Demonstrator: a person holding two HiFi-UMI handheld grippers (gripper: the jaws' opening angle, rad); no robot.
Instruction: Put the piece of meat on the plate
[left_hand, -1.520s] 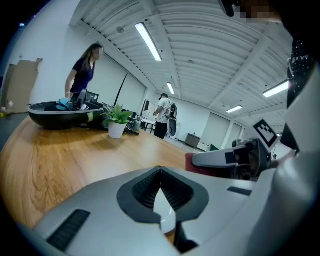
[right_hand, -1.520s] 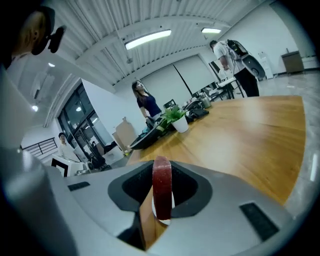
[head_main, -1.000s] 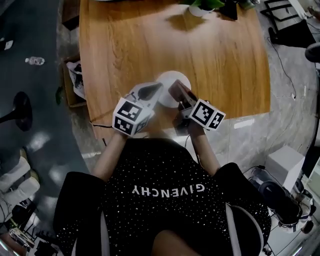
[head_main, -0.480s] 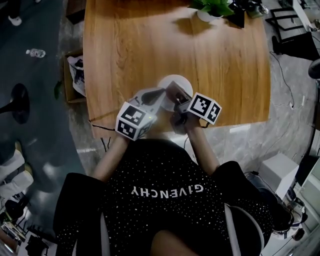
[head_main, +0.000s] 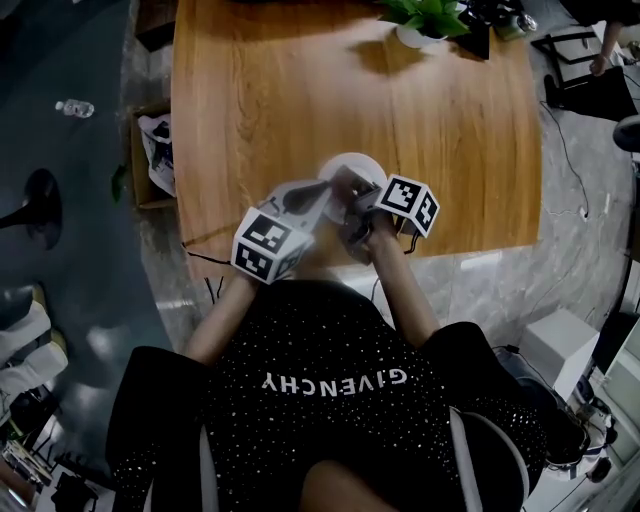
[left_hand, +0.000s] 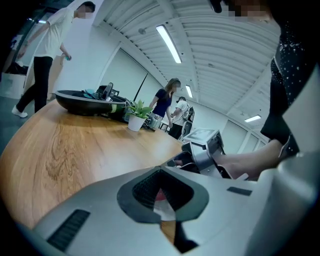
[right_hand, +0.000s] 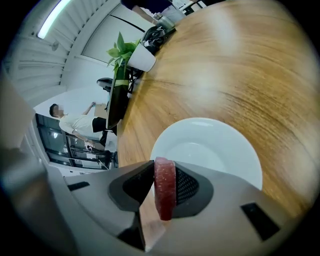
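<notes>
Right gripper (right_hand: 161, 172) clamps the piece of meat (right_hand: 165, 192) upright over the plate's (right_hand: 220, 145) near rim, by the table's (right_hand: 260, 75) near edge; it should reach the plate's centre before release, with the empty left gripper (left_hand: 161, 175), jaws together, kept clear.

Plate (right_hand: 212, 142): one
Piece of meat (right_hand: 164, 187): one
Tongs: two, left tongs (head_main: 320, 188) and right tongs (head_main: 348, 188)
Worktop (head_main: 300, 90): one
Potted plant (head_main: 420, 18): one
Bottle (head_main: 75, 107) on floor: one
</notes>
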